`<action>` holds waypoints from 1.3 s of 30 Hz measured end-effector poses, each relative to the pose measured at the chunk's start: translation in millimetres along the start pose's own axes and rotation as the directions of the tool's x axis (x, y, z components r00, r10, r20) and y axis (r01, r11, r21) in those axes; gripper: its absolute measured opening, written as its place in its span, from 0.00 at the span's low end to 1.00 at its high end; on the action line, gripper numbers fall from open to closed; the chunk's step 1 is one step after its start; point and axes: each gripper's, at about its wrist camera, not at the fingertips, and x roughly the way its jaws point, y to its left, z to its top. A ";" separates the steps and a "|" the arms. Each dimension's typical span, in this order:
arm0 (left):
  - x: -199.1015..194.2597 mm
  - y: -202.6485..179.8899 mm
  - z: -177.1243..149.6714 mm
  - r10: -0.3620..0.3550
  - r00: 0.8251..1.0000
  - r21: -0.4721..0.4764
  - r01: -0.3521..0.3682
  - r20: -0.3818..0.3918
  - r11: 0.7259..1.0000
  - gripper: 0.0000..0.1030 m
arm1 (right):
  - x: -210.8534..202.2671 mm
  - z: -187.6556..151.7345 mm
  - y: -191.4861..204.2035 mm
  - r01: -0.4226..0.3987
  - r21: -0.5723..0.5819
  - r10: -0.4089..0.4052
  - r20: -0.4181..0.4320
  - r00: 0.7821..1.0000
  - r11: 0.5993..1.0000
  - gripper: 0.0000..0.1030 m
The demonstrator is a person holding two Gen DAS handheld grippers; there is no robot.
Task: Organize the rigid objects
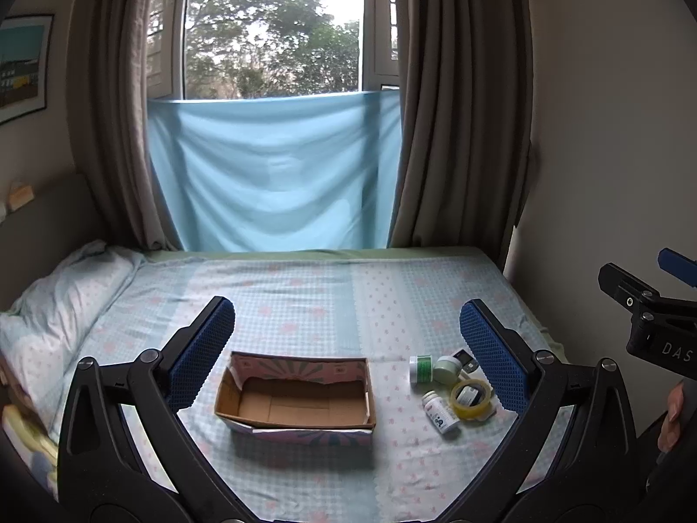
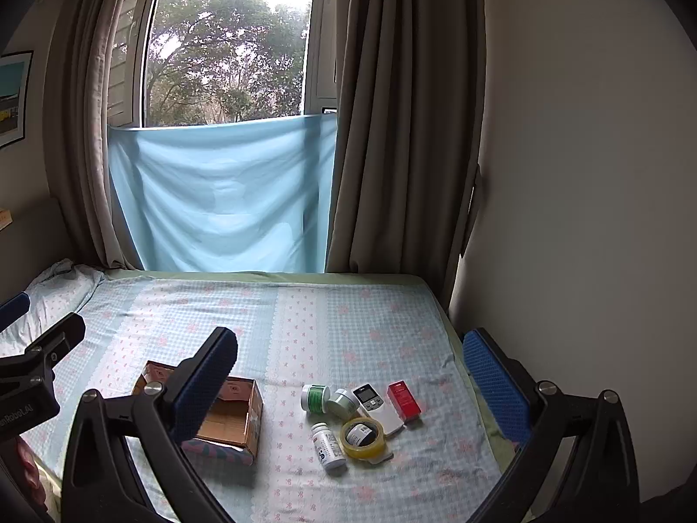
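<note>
Left gripper (image 2: 26,344) reads "enRobot.AI", right gripper (image 1: 653,300) "DAS"

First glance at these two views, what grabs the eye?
An open, empty cardboard box with patterned sides sits mid-bed on the checked floral bedsheet. To its right lies a cluster of small items: a yellow tape roll, a white pill bottle and a small red box. Both tongs, left and right, hover open above the bed.
</note>
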 end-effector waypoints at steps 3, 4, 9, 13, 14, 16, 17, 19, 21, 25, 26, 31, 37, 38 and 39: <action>0.1 1.2 2.1 -0.001 1.000 0.006 0.001 0.003 1.000 1.00 | -1.5 -0.4 1.4 -0.001 0.000 0.001 0.001 1.000 1.000 1.00; 0.4 2.1 2.7 -0.004 1.000 0.006 0.004 0.001 1.000 1.00 | -2.0 -0.4 2.2 0.000 -0.001 0.000 0.002 1.000 1.000 1.00; 2.3 9.7 9.5 -0.023 1.000 0.002 0.023 -0.021 1.000 1.00 | -2.8 3.2 6.0 0.011 0.006 -0.011 -0.007 1.000 1.000 1.00; 8.7 18.6 15.5 -0.049 0.998 -0.007 0.049 -0.043 0.999 1.00 | 0.3 8.5 8.3 0.025 0.022 -0.024 -0.021 0.999 0.999 1.00; 10.2 21.3 17.1 -0.058 0.997 -0.011 0.058 -0.046 0.998 1.00 | 1.2 9.9 9.1 0.029 0.026 -0.029 -0.023 0.999 0.999 1.00; 14.1 23.9 19.1 -0.064 0.997 -0.008 0.063 -0.053 0.998 1.00 | 2.6 12.1 11.5 0.037 0.034 -0.036 -0.024 0.999 0.999 1.00; 16.4 24.5 19.9 -0.065 0.996 -0.004 0.065 -0.059 0.998 1.00 | 2.7 12.6 13.2 0.041 0.035 -0.040 -0.024 0.999 0.999 1.00; 22.2 26.2 21.3 -0.072 0.994 0.003 0.073 -0.077 0.997 1.00 | 3.9 13.2 15.0 0.049 0.036 -0.048 -0.028 0.998 0.998 1.00; 29.3 27.6 21.6 -0.084 0.992 0.005 0.085 -0.099 0.996 1.00 | 6.0 14.3 16.3 0.063 0.034 -0.061 -0.039 0.997 0.997 1.00; 51.3 26.0 19.8 -0.097 0.984 0.006 0.099 -0.147 0.995 1.00 | 17.9 17.1 8.0 0.065 0.022 -0.063 -0.058 0.996 0.998 1.00; 57.5 24.8 18.7 -0.093 0.983 0.004 0.095 -0.160 0.995 1.00 | 23.4 18.0 3.0 0.057 0.029 -0.054 -0.068 0.996 0.998 1.00; 93.6 8.9 5.7 -0.096 0.963 -0.029 0.091 -0.251 0.995 1.00 | 63.6 21.5 -33.0 0.034 0.051 -0.028 -0.126 0.992 0.998 1.00; 159.4 -29.4 -24.9 -0.089 0.908 -0.075 0.064 -0.410 0.995 1.00 | 147.4 14.1 -87.2 -0.002 0.047 0.013 -0.232 0.973 0.999 1.00; 172.6 -36.1 -32.0 -0.096 0.893 -0.091 0.062 -0.439 0.994 1.00 | 164.4 10.9 -94.6 -0.003 0.035 0.011 -0.250 0.968 0.999 1.00; 186.3 -42.7 -39.9 -0.101 0.877 -0.104 0.058 -0.470 0.993 1.00 | 181.4 7.0 -101.3 -0.007 0.021 0.013 -0.269 0.963 1.000 1.00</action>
